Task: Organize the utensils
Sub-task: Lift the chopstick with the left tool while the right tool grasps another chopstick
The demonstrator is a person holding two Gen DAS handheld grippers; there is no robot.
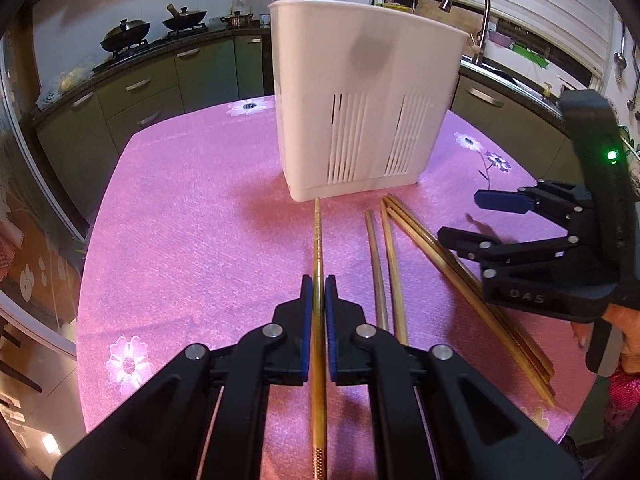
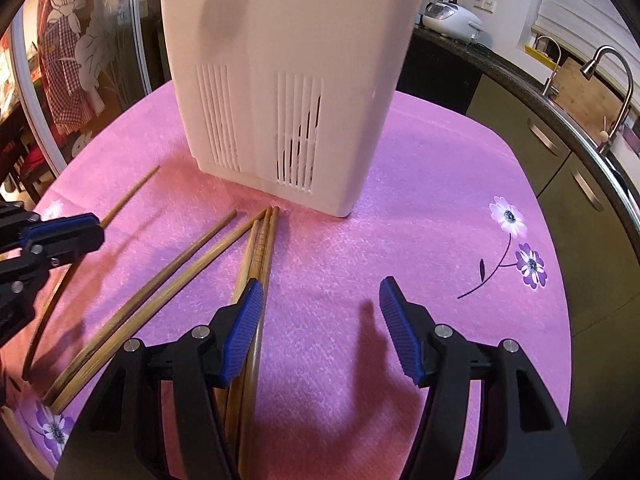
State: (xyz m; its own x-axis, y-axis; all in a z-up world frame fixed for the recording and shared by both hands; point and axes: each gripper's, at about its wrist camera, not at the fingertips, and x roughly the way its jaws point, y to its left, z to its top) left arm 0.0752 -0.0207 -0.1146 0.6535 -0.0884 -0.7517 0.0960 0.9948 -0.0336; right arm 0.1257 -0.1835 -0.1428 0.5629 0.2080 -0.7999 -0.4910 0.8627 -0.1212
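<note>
My left gripper (image 1: 319, 285) is shut on a single golden chopstick (image 1: 318, 240) whose tip points at the foot of the white slotted utensil holder (image 1: 360, 100). Several more chopsticks (image 1: 394, 272) lie on the pink tablecloth (image 1: 200, 220) to its right. My right gripper (image 2: 320, 288) hovers open over the cloth with nothing between its fingers. Its left finger (image 2: 244, 320) sits above a bundle of chopsticks (image 2: 264, 240), and a further pair (image 2: 160, 292) lies to the left. The holder (image 2: 288, 80) stands just beyond. The left gripper (image 2: 80, 228) and its chopstick (image 2: 132, 194) show at the left edge. The right gripper (image 1: 472, 218) shows at the right.
The table's rounded edge (image 2: 560, 280) falls away to the right, with dark cabinets (image 2: 560, 168) and a sink faucet (image 2: 616, 80) behind. Woks (image 1: 124, 34) sit on a far stove. A person's hand (image 1: 624, 332) holds the right gripper. A glass door (image 2: 80, 40) stands to the left.
</note>
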